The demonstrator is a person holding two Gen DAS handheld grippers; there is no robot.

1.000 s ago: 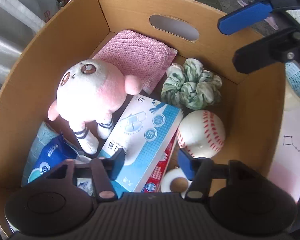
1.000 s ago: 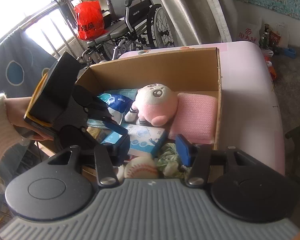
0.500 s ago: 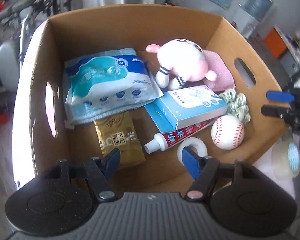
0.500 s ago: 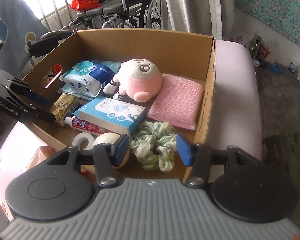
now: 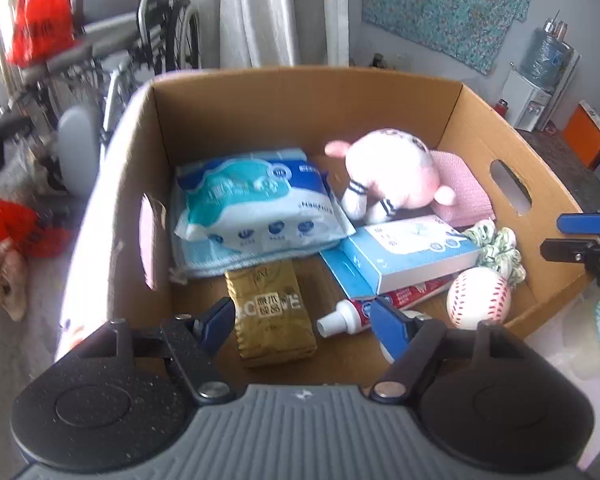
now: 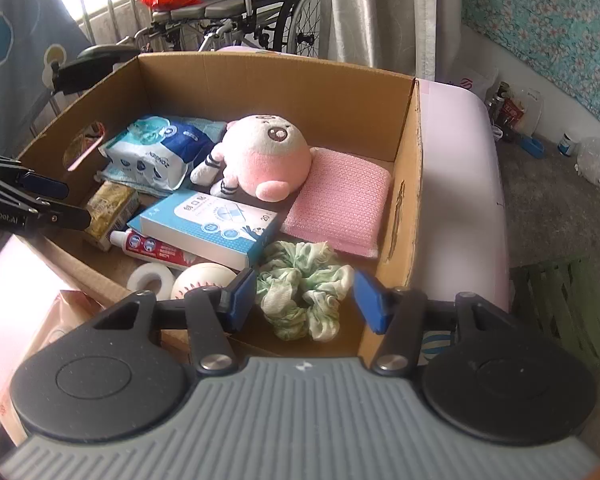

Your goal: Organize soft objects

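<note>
Both grippers tilt down over the box [image 6: 408, 184]: the left gripper [image 5: 302, 322] hangs above the gold packet [image 5: 274, 316] with jaws opening and nothing between them, and the right gripper [image 6: 306, 296] is parted above the scrunchie [image 6: 304, 292], not touching it. The plush [image 6: 266, 156] lies mid-box, leaning on the pink cloth [image 6: 340, 200]. The ball [image 6: 202, 278] and tape roll [image 6: 150, 278] are partly hidden behind the right gripper's finger.

My left gripper [image 5: 302, 322] and right gripper [image 6: 305, 300] match: a grey ribbed housing, two round black side discs, and black linkage arms with silver pivot screws. My fingers [image 6: 370, 300] carry blue pads. White "enRobot.AI" lettering marks one black arm.
</note>
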